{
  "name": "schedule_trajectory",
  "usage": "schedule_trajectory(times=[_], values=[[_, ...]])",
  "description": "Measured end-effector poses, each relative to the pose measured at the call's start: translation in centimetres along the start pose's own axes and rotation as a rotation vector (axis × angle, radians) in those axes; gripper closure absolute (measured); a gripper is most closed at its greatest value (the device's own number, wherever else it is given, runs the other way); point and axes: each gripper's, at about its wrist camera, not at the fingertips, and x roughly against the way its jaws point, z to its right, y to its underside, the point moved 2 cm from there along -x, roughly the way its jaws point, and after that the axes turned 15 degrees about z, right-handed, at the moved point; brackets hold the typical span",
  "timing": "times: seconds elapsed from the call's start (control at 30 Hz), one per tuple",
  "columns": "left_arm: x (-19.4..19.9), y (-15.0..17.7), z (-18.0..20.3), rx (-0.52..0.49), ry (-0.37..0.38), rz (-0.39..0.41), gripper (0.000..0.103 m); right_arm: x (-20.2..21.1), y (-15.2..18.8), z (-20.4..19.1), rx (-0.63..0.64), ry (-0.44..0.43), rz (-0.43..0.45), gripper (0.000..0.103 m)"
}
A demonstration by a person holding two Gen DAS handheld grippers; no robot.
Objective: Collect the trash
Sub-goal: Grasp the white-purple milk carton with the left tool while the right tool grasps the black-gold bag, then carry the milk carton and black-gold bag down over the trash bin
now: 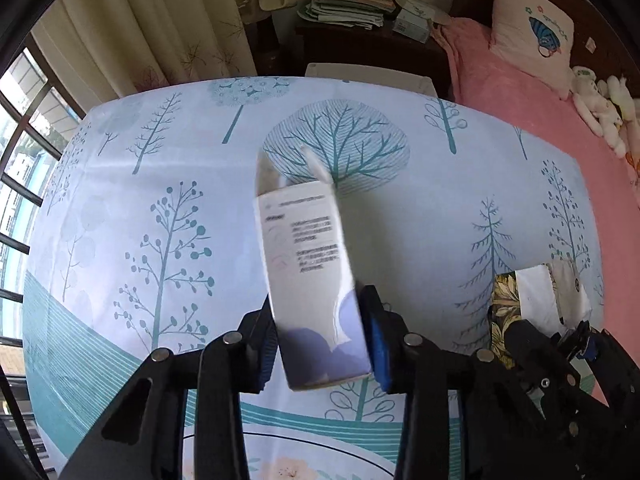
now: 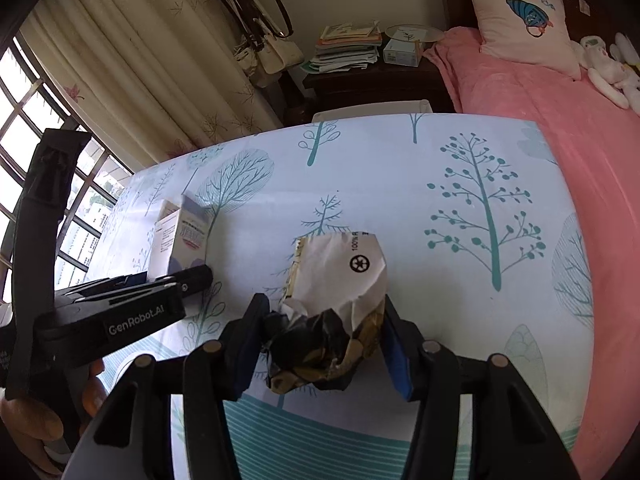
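Bedroom light from a barred window (image 2: 48, 128) at the left falls on a table covered with a pale cloth (image 1: 400, 216) printed with teal trees. Behind it hang cream curtains (image 2: 132, 64), handbags (image 2: 276, 48) dangle in the corner, and a dark nightstand carries a stack of papers (image 1: 352, 4) and a small box (image 2: 402, 51). A pink bed (image 2: 560, 128) with a pillow (image 1: 530, 28) showing a blue shell design runs along the right.

The left gripper (image 1: 320, 344) pinches a white carton (image 1: 308, 264) near its lower end, blue pads pressed against both narrow sides. The carton's long axis runs away from the gripper, leaning slightly left, with its open flapped end farthest off and its purple-printed bottom closest. Blocks of small print cover the facing panel but are too blurred to read. In the right wrist view the same carton (image 2: 180, 240) stands roughly upright on the cloth, open top up, with a reddish logo I cannot make out, and the gripper body beside it reads "GenRobot.AI".

The right gripper (image 2: 320, 344) holds a crumpled paper wrapper (image 2: 336, 304), white outside with a dark floral lining. Its right pad touches the wad; whether the left pad presses firmly I cannot tell for certain, though the wad fills the gap. The wrapper's longer side extends away from the gripper, showing a recycling symbol and "100% R…". In the left wrist view it lies at the table's right edge (image 1: 536, 300).
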Motion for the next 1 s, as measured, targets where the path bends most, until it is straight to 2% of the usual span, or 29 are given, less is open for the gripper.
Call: schedule_trajectory(times=[0.2, 0.47, 0.7, 1.0], values=[[2.9, 1.5, -0.8, -0.005, 0.028, 0.022, 0.067, 2.0, 1.5, -0.5, -0.037, -0.008, -0.001, 0.052], [10.8, 5.1, -3.9, 0.003, 0.064, 0.075, 0.067, 7.1, 5.4, -3.0, -0.104, -0.051, -0.012, 0.052], [20.1, 9.7, -7.7, -0.02, 0.118, 0.131, 0.067, 14.8, 9.6, -7.8, -0.094, -0.054, 0.021, 0.052], [32.6, 17.8, -15.3, -0.085, 0.207, 0.226, 0.067, 27.0, 16.6, -17.1, -0.119, -0.011, 0.163, 0.052]])
